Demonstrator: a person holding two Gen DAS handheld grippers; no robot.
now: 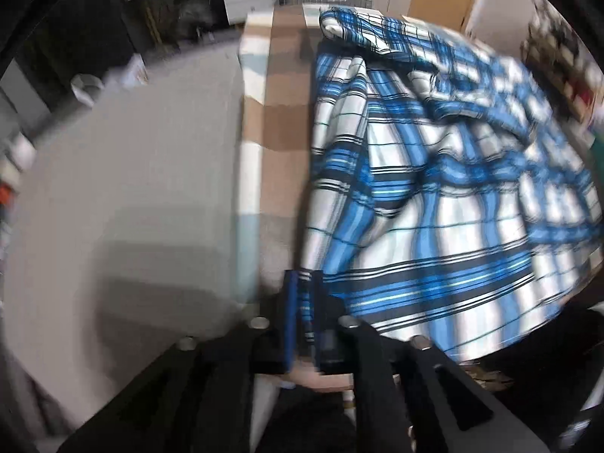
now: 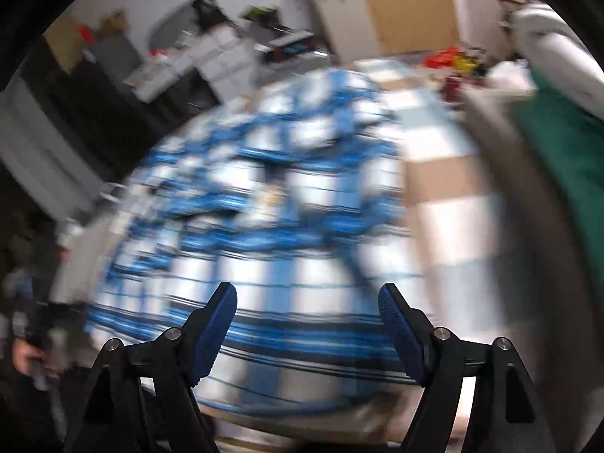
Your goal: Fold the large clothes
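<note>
While the left gripper [image 1: 304,294] points steeply down at the near edge of the table, its blue pads are clamped close together on a fold of the blue, white and black plaid shirt [image 1: 434,173]. That big cotton shirt lies rumpled on the brown-and-pale checked tablecloth [image 1: 279,113], a bunched sleeve at the far end. A bare strip of cloth runs along its left side, with grey floor [image 1: 124,188] beyond. Over on the right gripper [image 2: 307,302], the jaws stand wide apart above the shirt [image 2: 264,204], nothing between them, and the view is badly smeared.
</note>
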